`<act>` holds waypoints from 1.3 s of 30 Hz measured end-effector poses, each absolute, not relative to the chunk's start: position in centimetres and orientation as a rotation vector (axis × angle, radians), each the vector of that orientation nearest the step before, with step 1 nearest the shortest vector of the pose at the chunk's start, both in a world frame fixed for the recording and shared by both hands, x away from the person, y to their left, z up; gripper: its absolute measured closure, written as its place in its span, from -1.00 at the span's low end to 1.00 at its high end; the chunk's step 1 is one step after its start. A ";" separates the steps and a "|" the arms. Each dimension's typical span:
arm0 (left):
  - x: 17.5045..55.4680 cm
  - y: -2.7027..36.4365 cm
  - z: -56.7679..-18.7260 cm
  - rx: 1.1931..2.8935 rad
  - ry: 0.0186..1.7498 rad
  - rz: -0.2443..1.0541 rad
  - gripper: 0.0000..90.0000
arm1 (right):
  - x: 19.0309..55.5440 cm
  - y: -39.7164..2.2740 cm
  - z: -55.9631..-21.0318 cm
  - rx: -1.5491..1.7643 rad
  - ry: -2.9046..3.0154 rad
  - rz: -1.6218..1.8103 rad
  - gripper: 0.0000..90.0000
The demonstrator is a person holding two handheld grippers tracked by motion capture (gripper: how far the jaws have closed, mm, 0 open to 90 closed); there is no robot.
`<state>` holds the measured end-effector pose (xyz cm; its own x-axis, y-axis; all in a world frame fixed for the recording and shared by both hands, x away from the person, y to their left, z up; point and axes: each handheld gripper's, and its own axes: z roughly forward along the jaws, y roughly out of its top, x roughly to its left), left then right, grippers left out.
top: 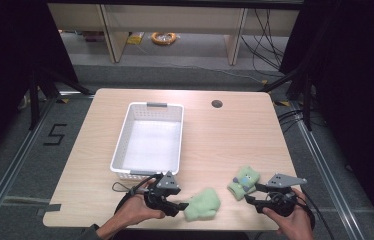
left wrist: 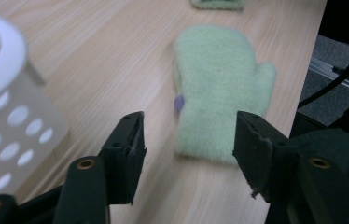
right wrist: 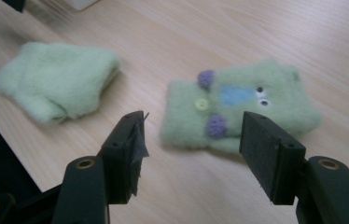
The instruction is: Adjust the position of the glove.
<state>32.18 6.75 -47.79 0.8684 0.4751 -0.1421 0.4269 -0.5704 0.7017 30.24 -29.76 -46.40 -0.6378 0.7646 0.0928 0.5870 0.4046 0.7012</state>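
The left gripper point(left wrist: 189, 135) and right gripper point(right wrist: 193, 140) both stand open, holding nothing; each should close squarely on its mitten's cuff, plain mitten point(left wrist: 219, 88) and decorated mitten point(right wrist: 238, 107), before lifting toward the basket point(top: 125, 135).

You face a pale wood-grain table point(top: 235, 135) with a round cable hole point(top: 217, 104), standing on grey floor point(top: 185, 75). Black curtains point(top: 355, 75) flank it; beyond, light cabinet legs point(top: 111, 35), loose cables point(top: 267, 35) and an orange coil point(top: 164, 37).
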 end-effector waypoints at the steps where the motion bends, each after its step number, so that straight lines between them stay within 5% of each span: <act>1: 31.9 6.9 -47.9 2.234 0.674 0.072 -0.09 | 30.7 -30.0 -46.3 1.161 2.425 1.038 -0.08; 28: 29.6 11.7 -48.9 2.161 0.892 0.125 -0.39 | 37.0 -27.4 -48.1 1.246 2.508 0.819 0.01; 32: 29.5 11.5 -49.1 2.151 0.908 0.096 -0.39 | 37.2 -27.3 -48.0 1.265 2.556 0.774 0.15; 34: 29.6 11.5 -49.2 2.154 0.908 0.098 -0.39 | 37.2 -27.3 -48.3 1.266 2.577 0.749 0.39; 39: 29.6 11.4 -49.2 2.150 0.903 0.092 -0.39 | 37.2 -27.4 -48.6 1.238 2.563 0.715 0.49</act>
